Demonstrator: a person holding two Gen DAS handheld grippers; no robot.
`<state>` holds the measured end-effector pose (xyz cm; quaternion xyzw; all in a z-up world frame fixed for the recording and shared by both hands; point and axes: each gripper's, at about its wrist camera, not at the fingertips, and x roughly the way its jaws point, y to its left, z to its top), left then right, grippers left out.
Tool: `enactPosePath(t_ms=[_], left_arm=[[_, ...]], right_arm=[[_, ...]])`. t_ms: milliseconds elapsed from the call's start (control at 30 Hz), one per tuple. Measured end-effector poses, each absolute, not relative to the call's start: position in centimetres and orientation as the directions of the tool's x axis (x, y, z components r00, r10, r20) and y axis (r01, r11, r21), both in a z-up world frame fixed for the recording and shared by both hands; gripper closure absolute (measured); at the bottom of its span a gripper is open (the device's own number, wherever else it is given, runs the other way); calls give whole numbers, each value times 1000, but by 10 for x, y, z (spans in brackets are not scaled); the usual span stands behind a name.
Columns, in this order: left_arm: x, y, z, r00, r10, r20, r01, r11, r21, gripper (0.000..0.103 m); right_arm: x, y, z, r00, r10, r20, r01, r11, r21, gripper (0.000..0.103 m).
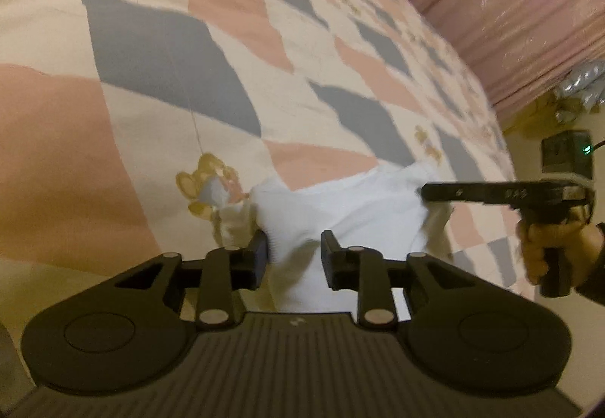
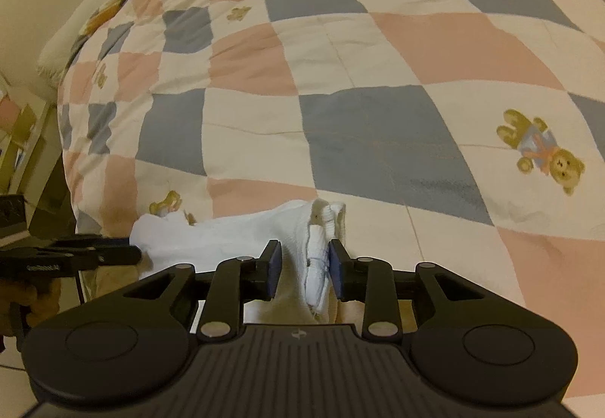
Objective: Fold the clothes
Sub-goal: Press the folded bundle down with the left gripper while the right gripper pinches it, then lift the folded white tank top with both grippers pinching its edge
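A white garment [image 1: 359,206] lies crumpled at the near edge of a bed, partly hanging over it. My left gripper [image 1: 295,251] is open, with the garment's left part between its fingers. In the right wrist view the garment [image 2: 234,232] stretches leftwards, and its bunched, rolled edge sits between the fingers of my open right gripper [image 2: 305,266], against the right pad. The left gripper [image 2: 138,254] points at the garment's left corner. Seen side-on from the left wrist, the right gripper [image 1: 425,191] reaches the garment's right edge, with a hand [image 1: 544,247] on its handle.
A checked quilt [image 2: 378,134] in pink, grey-blue and cream with teddy bears covers the bed. A pink curtain [image 1: 510,2] hangs behind the bed. A black box with a green light [image 1: 567,153] sits on the right. Floor shows below the bed's edge.
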<state>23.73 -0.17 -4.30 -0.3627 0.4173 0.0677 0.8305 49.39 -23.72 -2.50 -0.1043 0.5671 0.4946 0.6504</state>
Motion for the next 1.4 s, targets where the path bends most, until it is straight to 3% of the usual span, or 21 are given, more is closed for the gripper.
enactPosePath(t_ms=[33,67,200,300,400,467,567,667,800,967,1133,1400], left_arm=[[239,-3,-42,639,-182,-747,-407,744,-530,103],[237,-6,-38,645,-160,-747,-395,766,-506,102],[220,-16,-18,705,-92,-704,-372,796,-477,103],[221,-15,-26,685,-84,-723,-389,797,-462,102],[228,-10,-39,659,-84,-748,-419,785,-457,101],[234,-7,-44,635,-87,-768,-428,787,-444,99],[234,-4,-45,617,-69,-784,-438,798,-415,97],[228,-2,-44,600,-38,-799,-457,804,-381,83],[216,-6,-30,578,21,-816,-441,849,-290,82],[201,-64,-6,595,111,-796,-136,990,36,79],[183,-145,-15,641,42,-767,220,947,236,68],[185,-209,-85,635,170,-753,416,747,519,63]], right_arm=[[493,-237,-23,-129,526,-840,-765,487,422,86],[493,-236,-20,-125,530,-839,-769,483,420,88],[489,-235,-5,-112,572,-812,-803,429,414,90],[493,-231,-17,-106,555,-825,-799,446,403,90],[497,-231,-29,-97,531,-842,-785,479,392,85],[499,-231,-34,-86,516,-852,-777,501,381,76],[500,-236,-27,-29,512,-859,-779,527,340,75],[501,-245,-19,5,519,-855,-767,550,330,75],[486,-259,0,39,530,-847,-796,529,295,72],[416,-272,11,110,464,-879,-954,297,37,64],[334,-292,-11,195,410,-891,-967,-71,-244,58],[289,-294,-58,339,483,-807,-801,-301,-517,54]])
